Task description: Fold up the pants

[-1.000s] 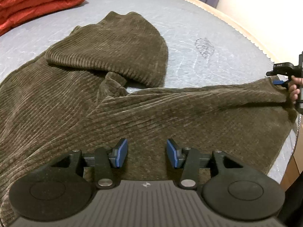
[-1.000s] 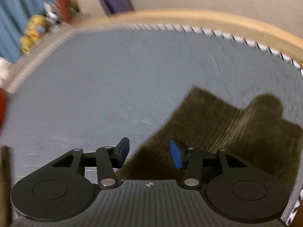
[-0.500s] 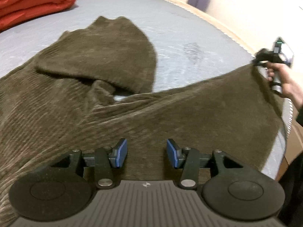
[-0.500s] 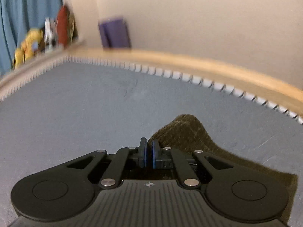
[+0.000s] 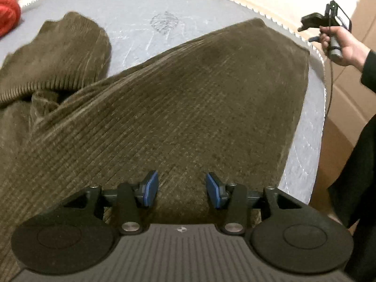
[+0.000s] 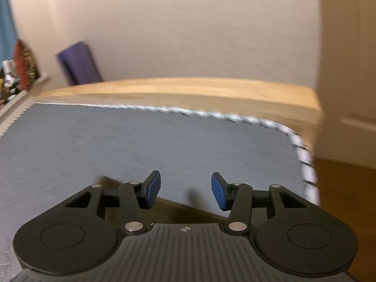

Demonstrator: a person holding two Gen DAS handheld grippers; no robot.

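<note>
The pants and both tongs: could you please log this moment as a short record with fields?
surface: grey mattress, wooden frame around it
pants: brown corduroy pants, spread on the mattress, one leg toward the right edge, the other leg bunched at far left
left tongs: open, above the pants, nothing between the pads
right tongs: jaws opening, nothing between them; a strip of pants just below
right hand: off the mattress's right edge, clear of the pants
other: red bedding at far left
</note>
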